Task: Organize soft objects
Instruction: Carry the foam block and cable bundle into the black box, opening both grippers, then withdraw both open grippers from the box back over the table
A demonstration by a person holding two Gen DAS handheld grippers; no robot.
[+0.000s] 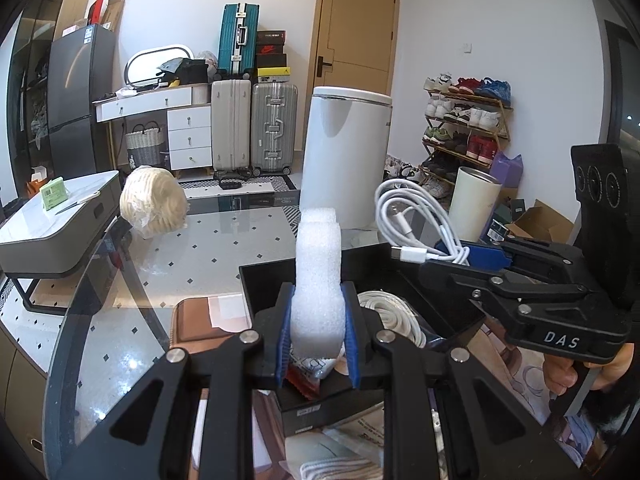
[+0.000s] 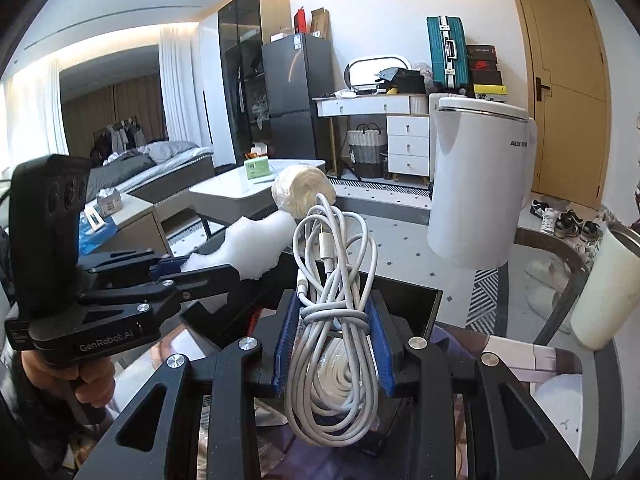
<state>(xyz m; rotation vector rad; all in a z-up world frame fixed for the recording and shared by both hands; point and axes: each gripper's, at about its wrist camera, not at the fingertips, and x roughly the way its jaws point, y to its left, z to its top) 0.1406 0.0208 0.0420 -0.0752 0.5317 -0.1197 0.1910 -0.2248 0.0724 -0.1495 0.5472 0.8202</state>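
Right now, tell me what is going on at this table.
A person holds a gripper in each hand above a black tray on the glass table. The left gripper is clamped on a piece of white foam. The right gripper grips a coiled white charging cable. A white rope coil already lies in the tray.

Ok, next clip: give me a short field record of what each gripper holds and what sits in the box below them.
left gripper: shut on white foam piece, held upright
right gripper: shut on coiled white charging cable
black box: open, below both grippers, on the glass table
in box: coiled white rope; a red packet at the near edge, partly hidden
elsewhere on table: ball of cream yarn, white cup
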